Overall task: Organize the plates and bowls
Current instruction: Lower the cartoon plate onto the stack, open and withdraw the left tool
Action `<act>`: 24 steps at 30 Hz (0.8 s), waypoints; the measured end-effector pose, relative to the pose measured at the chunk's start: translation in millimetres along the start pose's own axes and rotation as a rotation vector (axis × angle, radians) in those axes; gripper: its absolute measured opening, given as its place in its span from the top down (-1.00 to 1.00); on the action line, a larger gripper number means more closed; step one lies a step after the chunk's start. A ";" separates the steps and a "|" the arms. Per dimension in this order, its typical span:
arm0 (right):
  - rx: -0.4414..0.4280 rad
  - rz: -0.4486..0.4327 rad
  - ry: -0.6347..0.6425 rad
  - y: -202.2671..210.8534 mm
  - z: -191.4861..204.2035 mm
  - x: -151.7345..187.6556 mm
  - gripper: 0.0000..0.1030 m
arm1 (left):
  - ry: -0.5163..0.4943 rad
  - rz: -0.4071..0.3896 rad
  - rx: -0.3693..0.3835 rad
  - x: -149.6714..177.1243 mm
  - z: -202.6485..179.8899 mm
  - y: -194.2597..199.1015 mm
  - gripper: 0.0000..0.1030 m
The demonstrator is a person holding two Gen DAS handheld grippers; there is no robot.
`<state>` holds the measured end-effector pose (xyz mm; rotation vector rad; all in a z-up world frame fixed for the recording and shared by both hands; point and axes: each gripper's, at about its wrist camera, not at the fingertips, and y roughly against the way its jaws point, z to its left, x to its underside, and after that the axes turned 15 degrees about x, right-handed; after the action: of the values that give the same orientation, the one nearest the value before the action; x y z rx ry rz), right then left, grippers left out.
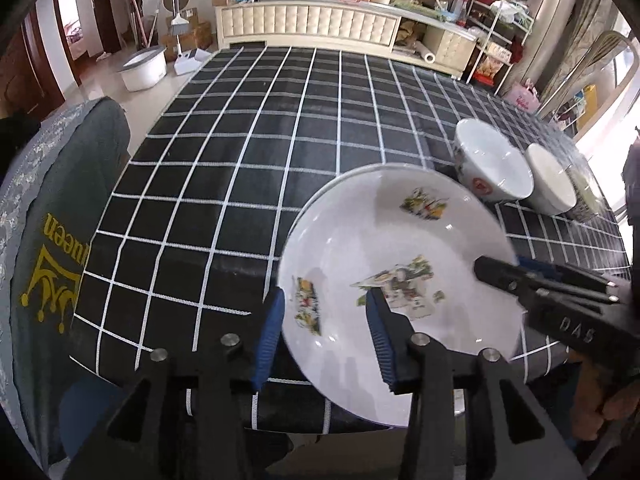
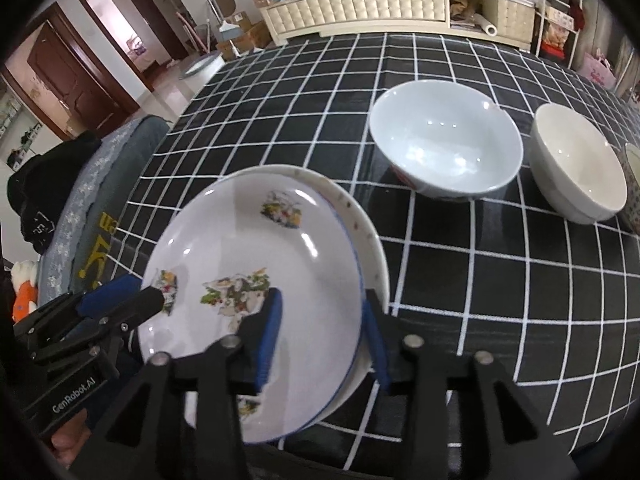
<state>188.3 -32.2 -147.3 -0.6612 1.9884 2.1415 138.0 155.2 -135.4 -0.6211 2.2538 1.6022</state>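
- The white round plate with flower prints [image 2: 256, 264] is tilted over the near edge of the bench, which is covered by a black cloth with white grid lines [image 1: 280, 152].
- Under this plate lies a second white plate with small speckles [image 2: 370, 236]; only its rim shows on the right side.
- The left tongs [image 1: 324, 316] stand with the left rim of the printed plate between their blue-padded fingers [image 1: 378, 332], one finger over the plate and one outside it. The gap is fairly wide, and I cannot tell if they press the plate.
- The right tongs [image 2: 320, 320] are placed around the right rim of both plates, one finger on top and one outside. I cannot tell if they grip firmly.
- A white deep bowl with a red mark on its outer side [image 2: 446, 140] stands on the bench, behind and to the right of the plates.
- A cream plain bowl [image 2: 578, 164] stands just beside it, further to the right.
- A grey garment with a yellow crown print [image 1: 60, 248] hangs at the left end of the bench.
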 end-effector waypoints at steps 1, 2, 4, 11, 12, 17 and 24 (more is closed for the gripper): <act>0.003 -0.004 0.003 1.3 1.0 1.1 0.01 | -0.006 -0.005 0.001 -0.7 -3.1 2.2 0.23; 0.007 -0.013 0.007 2.9 2.4 1.7 -0.06 | -0.010 -0.008 0.003 -1.3 -4.7 4.4 0.23; 0.022 -0.037 0.012 8.8 2.6 3.9 -0.24 | -0.019 -0.011 0.026 -2.2 -10.7 8.0 0.23; 0.041 -0.110 0.005 32.8 -8.9 4.3 -0.30 | -0.041 -0.041 0.050 -5.4 -34.1 19.7 0.23; 0.043 -0.120 0.002 36.7 -10.7 3.4 -0.30 | -0.052 -0.049 0.046 -6.4 -39.5 22.6 0.23; 0.055 -0.184 -0.008 64.0 -26.6 1.5 -0.33 | -0.108 -0.080 0.042 -10.6 -62.6 34.6 0.23; 0.114 -0.281 0.020 106.7 -49.7 -4.6 -0.37 | -0.179 -0.174 0.044 -23.8 -99.7 56.7 0.14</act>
<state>161.1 -91.9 -49.5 -0.8866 1.8808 1.8528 129.6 81.1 -45.1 -0.6177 2.0413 1.4599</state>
